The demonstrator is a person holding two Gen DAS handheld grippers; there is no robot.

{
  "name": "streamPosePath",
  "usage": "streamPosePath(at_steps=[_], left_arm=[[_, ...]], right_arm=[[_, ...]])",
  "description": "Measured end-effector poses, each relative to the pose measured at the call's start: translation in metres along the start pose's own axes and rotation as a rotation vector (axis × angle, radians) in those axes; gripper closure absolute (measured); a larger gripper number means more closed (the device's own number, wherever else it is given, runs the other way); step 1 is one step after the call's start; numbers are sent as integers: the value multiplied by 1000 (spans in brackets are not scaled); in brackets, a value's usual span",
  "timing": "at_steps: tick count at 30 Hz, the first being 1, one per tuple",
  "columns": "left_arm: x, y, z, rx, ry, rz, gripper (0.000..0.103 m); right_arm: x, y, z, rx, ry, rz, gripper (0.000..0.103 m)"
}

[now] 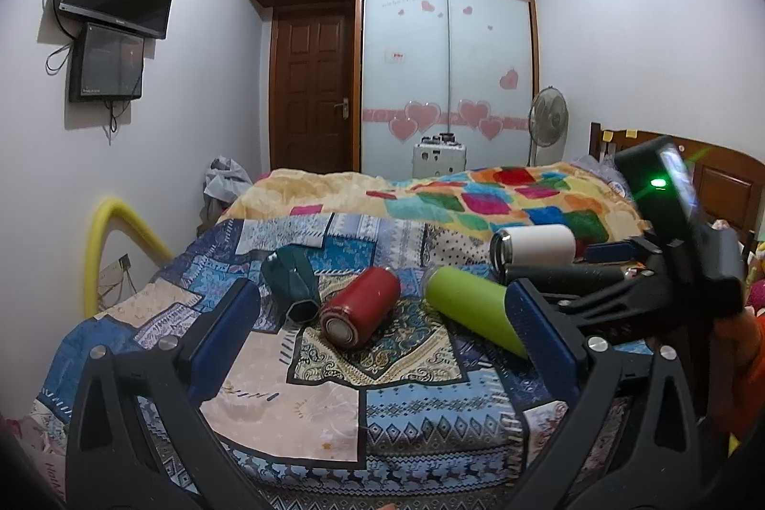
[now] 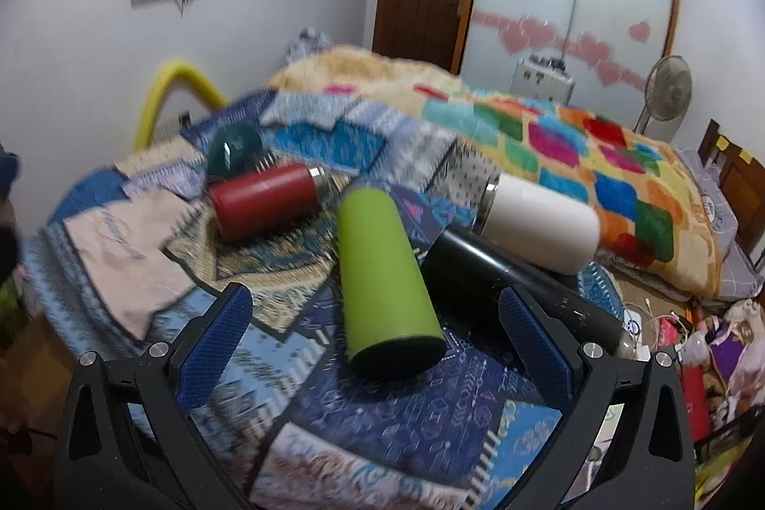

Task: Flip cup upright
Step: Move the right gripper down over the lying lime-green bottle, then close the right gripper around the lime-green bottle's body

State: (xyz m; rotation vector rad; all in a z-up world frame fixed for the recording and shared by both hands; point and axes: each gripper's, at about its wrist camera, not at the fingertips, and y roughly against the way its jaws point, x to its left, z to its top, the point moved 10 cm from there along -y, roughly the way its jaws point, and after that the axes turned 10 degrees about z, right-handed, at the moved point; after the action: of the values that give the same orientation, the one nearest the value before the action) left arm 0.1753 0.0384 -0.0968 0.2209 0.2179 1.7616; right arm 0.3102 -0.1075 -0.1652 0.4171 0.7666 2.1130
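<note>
Right claw [image 2: 375, 328] hangs over the bedspread [image 2: 406, 414], fingers spread wide, the green cup [image 2: 382, 276] lying on its side between them. Left claw [image 1: 382, 319] gapes wide too, nothing held.

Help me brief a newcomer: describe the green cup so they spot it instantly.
On the blue patchwork quilt covering the bed's near end lie five toppled cups. The lime-green cup lies centrally between the red cup and black cup. Only it is bright lime and plain.
</note>
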Motion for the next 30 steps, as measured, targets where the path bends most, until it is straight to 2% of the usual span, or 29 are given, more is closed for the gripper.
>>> streamPosePath(at_steps=[8,10,12,23,25,30], left_arm=[[2,-24,-18,41,-2,0,0],[2,-29,-21,52,1,-3,0],[0,-35,-25,66,5,-15,0],[-17,-57,-43,110,-48,-37,0],[-17,-58,-46,115,-46,-36,0],[-15,-64,-52,142,-31,-39,0]], right_arm=[[-10,-59,-7,232,-14,128,3],[-10,-69,-9,281,-9,143,12],[-10,-77,-10,322,-9,172,14],[-4,-103,-18,448,4,234,16],[-6,-109,-19,468,-10,231,21],[-9,-111,-20,489,-36,253,24]])
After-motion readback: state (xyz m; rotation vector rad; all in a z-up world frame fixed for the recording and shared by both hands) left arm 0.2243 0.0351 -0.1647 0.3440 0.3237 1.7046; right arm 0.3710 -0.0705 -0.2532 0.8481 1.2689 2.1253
